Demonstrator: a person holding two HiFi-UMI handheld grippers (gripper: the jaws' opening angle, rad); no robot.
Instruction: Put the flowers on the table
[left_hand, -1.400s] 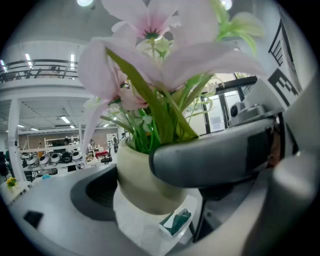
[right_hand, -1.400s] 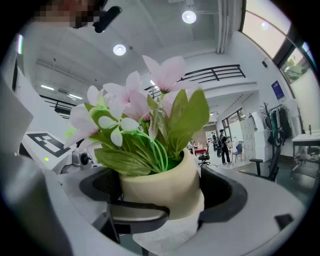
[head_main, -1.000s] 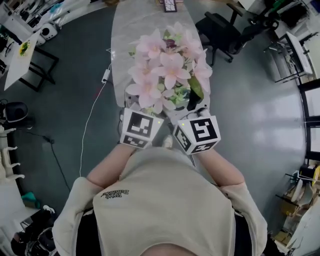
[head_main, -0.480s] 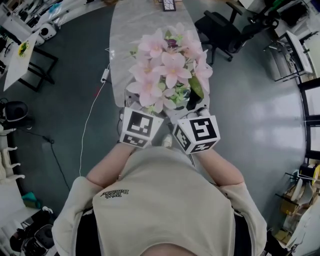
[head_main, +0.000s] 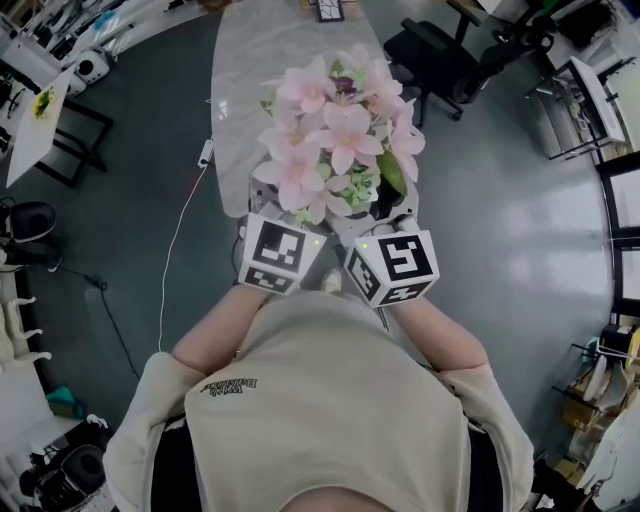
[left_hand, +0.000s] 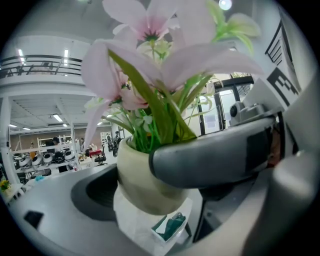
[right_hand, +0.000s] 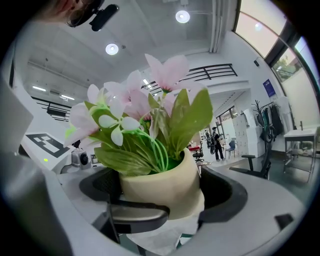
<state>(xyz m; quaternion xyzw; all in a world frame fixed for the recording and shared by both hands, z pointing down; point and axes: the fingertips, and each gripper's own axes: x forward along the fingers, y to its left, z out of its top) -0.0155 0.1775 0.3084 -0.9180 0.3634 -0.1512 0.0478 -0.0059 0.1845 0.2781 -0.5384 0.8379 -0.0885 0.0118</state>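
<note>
Grey marble table (head_main: 240, 70) lay below; left gripper (left_hand: 145, 195) and right gripper (right_hand: 167, 197) each clamped the cream pot (right_hand: 160, 182) of pink flowers (head_main: 335, 130), seemingly above its near end.

Smooth matt cream pot (right_hand: 160, 192) seemingly glazed, petals (head_main: 335, 135) made of soft pink cloth, leaves (right_hand: 192, 120) of satin plastic, table (head_main: 250, 60) topped in polished marble, floor (head_main: 500, 220) glossy grey, paper (right_hand: 155, 235) crinkled white.

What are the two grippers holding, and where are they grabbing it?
The left gripper and the right gripper both hold the cream flower pot by its round sides, jaws closed on it below the pink flowers.
</note>
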